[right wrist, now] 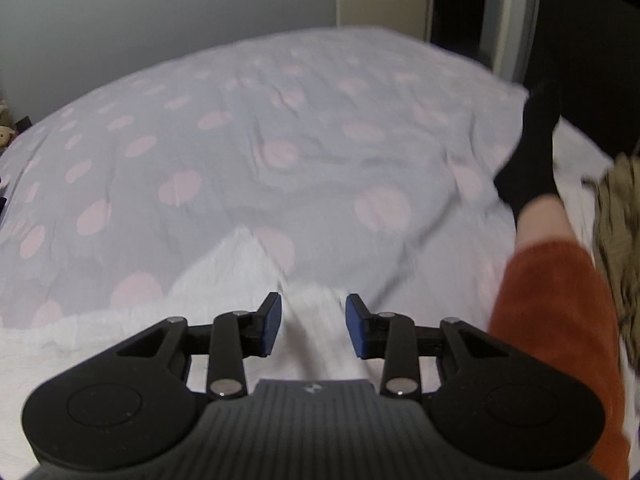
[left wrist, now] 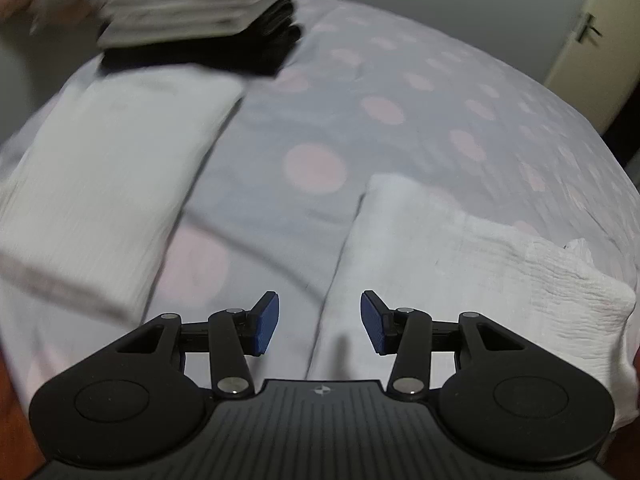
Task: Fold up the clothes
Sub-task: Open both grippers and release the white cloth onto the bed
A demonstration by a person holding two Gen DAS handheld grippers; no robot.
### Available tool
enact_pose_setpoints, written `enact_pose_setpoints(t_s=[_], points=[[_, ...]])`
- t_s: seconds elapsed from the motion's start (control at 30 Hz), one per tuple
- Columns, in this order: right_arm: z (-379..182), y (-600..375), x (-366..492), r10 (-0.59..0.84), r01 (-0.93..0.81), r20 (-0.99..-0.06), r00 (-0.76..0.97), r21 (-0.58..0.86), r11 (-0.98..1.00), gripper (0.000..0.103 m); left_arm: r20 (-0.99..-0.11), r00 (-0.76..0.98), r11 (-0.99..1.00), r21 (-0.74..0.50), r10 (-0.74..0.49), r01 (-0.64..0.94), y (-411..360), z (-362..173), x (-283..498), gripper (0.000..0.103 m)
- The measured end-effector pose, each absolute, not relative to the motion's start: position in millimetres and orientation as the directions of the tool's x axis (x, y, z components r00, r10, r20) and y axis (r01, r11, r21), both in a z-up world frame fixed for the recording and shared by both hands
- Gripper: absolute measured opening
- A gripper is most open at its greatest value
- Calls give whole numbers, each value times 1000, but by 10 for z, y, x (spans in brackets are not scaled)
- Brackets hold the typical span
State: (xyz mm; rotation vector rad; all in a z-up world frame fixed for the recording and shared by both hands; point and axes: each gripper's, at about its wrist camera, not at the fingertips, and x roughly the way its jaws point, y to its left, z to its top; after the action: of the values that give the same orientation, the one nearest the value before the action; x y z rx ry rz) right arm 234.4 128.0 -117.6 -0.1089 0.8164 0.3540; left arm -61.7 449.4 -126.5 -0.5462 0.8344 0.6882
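In the left wrist view my left gripper (left wrist: pixel 319 314) hangs open over the bed, with nothing between its blue pads (left wrist: pixel 267 322). A folded white cloth (left wrist: pixel 460 252) lies just ahead and to its right. A second folded white cloth (left wrist: pixel 104 184) lies at the left, blurred. In the right wrist view my right gripper (right wrist: pixel 313 314) is open above the crinkled white cloth (right wrist: pixel 240 280), whose edge shows below the gap between the fingers. The pads do not press on it.
A grey bed cover (left wrist: pixel 380 128) with pink dots spans both views. A stack of folded white and dark clothes (left wrist: pixel 192 12) stands at the far left. At the right lie a person's leg in orange (right wrist: pixel 556 320), a black sock (right wrist: pixel 536 148) and a brownish garment (right wrist: pixel 624 220). A door (left wrist: pixel 596 32) stands beyond.
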Motion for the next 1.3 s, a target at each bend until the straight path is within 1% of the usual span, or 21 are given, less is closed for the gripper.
enact_pose_setpoints(t_s=[0.13,0.27,0.4,0.47,0.7,0.8,0.93,1.03,1.1,1.17,1.2,1.23,1.27,1.3], points=[[-1159,1321,2453,288,-398,-688,666,-2,917,38,-781,522,697,-160,344,-699,4485,-1309,-485,53],[-1208,1349,2573,320,-463,-687,653,-28,886,38,-751,578,707,-217,320,-673,4475,-1341,-471,53],[-1276,1340,2725,407,-544,-714,570,43,838,37,-737,607,690,-273,298,-670,4489,-1368,-435,53],[-1305,1318,2790,441,-564,-717,540,80,822,37,-730,615,690,-280,298,-667,4466,-1377,-381,53],[-1443,1259,3159,552,-571,-715,430,259,779,37,-735,603,698,-255,310,-670,4340,-1503,-119,51],[-1581,1297,3317,589,-562,-732,342,343,753,36,-747,577,710,-207,330,-673,4266,-1565,-35,51],[-1749,1304,3300,635,-580,-736,235,418,699,37,-763,545,718,-157,347,-678,4200,-1611,35,52],[-1823,1283,3183,636,-631,-740,219,390,670,38,-778,523,713,-141,350,-687,4176,-1659,71,51],[-1829,1281,3076,632,-683,-741,227,341,646,38,-789,507,706,-135,348,-695,4171,-1702,95,51],[-1841,1295,2975,623,-740,-745,238,277,613,34,-798,494,697,-134,346,-704,4165,-1733,113,51],[-1839,1316,2913,615,-764,-747,254,235,601,34,-801,489,694,-132,346,-707,4157,-1742,122,51],[-1837,1337,2850,606,-787,-748,270,192,587,30,-802,486,695,-128,348,-708,4143,-1743,132,51],[-1834,1358,2788,599,-807,-748,287,148,572,18,-802,484,697,-122,350,-707,4125,-1741,138,51],[-1828,1377,2735,591,-819,-744,312,106,565,15,-801,482,699,-115,355,-706,4105,-1737,141,51]])
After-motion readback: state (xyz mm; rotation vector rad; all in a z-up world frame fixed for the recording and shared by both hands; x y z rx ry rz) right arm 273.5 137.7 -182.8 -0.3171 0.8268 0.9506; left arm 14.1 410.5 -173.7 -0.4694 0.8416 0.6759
